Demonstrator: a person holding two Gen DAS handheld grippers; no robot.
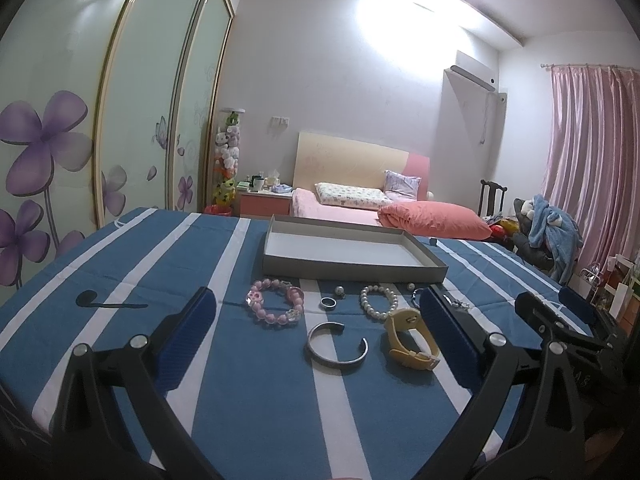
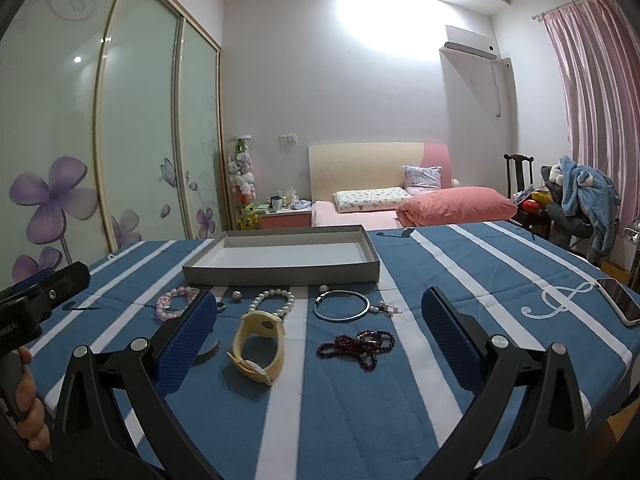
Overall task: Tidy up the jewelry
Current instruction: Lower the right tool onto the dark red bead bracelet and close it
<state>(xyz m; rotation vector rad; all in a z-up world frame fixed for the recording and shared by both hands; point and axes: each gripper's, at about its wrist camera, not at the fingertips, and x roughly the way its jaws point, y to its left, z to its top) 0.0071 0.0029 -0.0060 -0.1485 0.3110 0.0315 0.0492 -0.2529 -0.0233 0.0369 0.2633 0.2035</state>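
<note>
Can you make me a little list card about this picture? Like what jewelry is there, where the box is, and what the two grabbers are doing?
Surface: striped tablecloth
Box: gray tray, nothing in it, behind the jewelry
Jewelry on cloth: pink bead bracelet, pearl bracelet, silver cuff, yellow watch, thin bangle, dark red beads, ring
Left gripper: open, holding nothing
Right gripper: open, holding nothing
Other: phone at right edge

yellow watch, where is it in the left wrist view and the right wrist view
Left wrist view: the yellow watch lies right of centre on the striped cloth, just inside the right finger, right of the open silver cuff.
Right wrist view: the yellow watch lies left of centre, just right of the left finger.
Shared landmark: the pearl bracelet lies just behind the watch, with the grey tray beyond it.
</note>
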